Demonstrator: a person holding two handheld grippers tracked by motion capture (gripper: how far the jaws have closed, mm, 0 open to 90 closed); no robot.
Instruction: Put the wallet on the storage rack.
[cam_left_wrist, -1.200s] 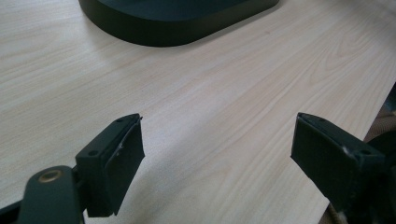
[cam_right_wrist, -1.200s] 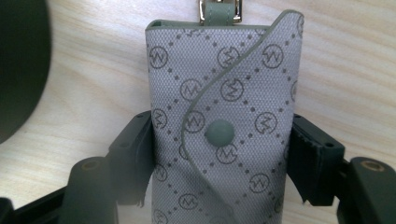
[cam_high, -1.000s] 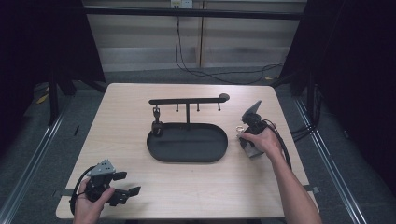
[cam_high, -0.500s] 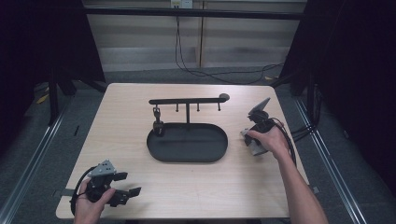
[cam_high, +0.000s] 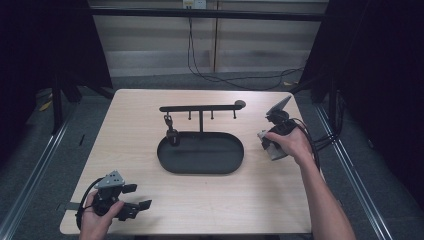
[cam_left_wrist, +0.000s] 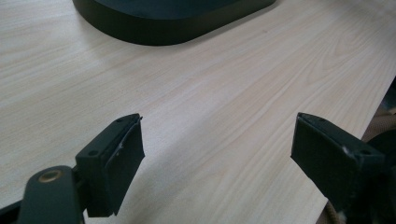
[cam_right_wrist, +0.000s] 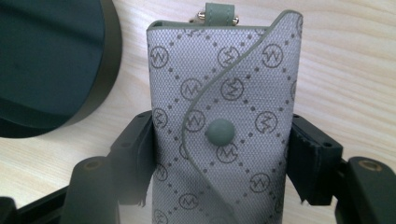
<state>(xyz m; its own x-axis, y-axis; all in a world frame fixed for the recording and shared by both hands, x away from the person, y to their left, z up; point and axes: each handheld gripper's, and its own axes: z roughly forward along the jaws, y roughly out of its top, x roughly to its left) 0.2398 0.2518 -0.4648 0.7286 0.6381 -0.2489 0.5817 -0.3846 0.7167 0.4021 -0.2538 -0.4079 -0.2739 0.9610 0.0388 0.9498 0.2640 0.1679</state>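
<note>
Between right tongs (cam_right_wrist: 219, 154), pouch (cam_right_wrist: 224, 116) lengthwise

The left gripper (cam_high: 135, 206) is held low at the near left, jaws spread wide. The right gripper (cam_high: 267, 146), at the far right, is clamped on a grey patterned pouch (cam_right_wrist: 223, 121).

Grey monogrammed key pouch (cam_right_wrist: 223, 126), snap flap shut, clamped between the right tongs (cam_right_wrist: 219, 154) beside the black tray (cam_right_wrist: 51, 56)

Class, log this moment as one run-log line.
left gripper: open, empty | right gripper: shut on grey patterned pouch | black tray stand: untouched
</note>
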